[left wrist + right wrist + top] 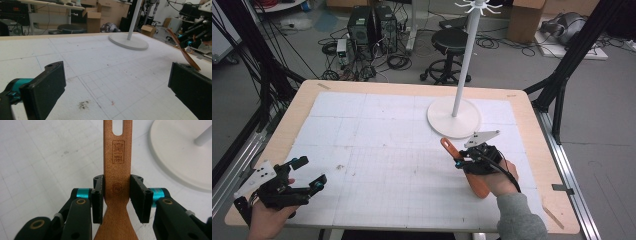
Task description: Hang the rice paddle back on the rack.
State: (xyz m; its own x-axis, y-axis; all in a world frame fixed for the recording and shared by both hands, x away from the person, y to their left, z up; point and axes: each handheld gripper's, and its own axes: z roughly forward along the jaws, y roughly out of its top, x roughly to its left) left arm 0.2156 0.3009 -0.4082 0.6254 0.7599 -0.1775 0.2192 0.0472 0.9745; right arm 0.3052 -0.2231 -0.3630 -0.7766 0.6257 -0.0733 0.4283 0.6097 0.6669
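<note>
Right gripper [116,195] clamped on the flat neck of a wooden spatula [117,170] at centre frame, stiff, light, likely slick, best pinched across its edges; left gripper [307,175] gaping wide, empty, lower left.

Even, soft overhead light; faint shadow lay beside round white stand base [454,118]. Black gripper jaws blurred close up; no glare.

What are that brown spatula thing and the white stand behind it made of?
The spatula looks like wood: warm brown, matte, faint grain, with a stamp burnt or pressed into its handle. The white stand appears to be painted metal or plastic; its smooth, even, slightly glossy base and pole leave that open.
</note>
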